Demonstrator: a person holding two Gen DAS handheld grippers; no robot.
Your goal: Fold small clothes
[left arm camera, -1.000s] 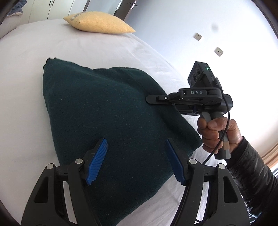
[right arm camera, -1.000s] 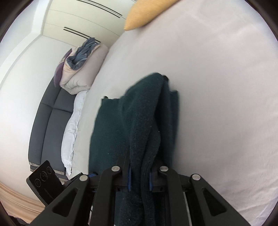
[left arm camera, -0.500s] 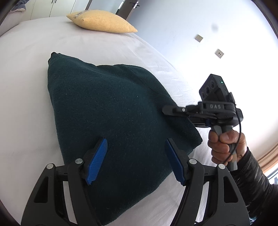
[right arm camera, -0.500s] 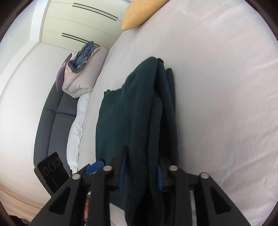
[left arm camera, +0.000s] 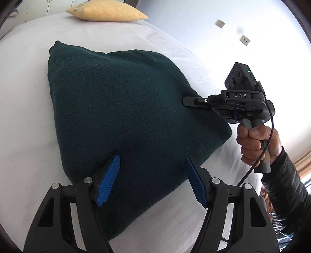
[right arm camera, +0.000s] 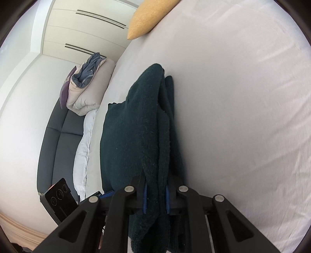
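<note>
A dark green knitted garment (left arm camera: 124, 116) lies folded on the white bed (left arm camera: 23, 97). My left gripper (left arm camera: 152, 180) is open, its blue pads hovering over the garment's near part, holding nothing. My right gripper (right arm camera: 155, 196) is shut on the garment's right edge, where several layers (right arm camera: 155, 146) bunch between its pads. In the left wrist view the right gripper (left arm camera: 194, 101) reaches in from the right onto that edge.
A yellow pillow (left arm camera: 105, 13) lies at the head of the bed and also shows in the right wrist view (right arm camera: 147, 17). A grey sofa (right arm camera: 58, 140) with a heap of bedding (right arm camera: 87, 87) stands beside the bed. Wall sockets (left arm camera: 245, 39) are on the right wall.
The right gripper opened slightly half a second ago and has closed again on the garment's edge. The garment's right side has settled flatter onto the bed. The left gripper stayed open.
</note>
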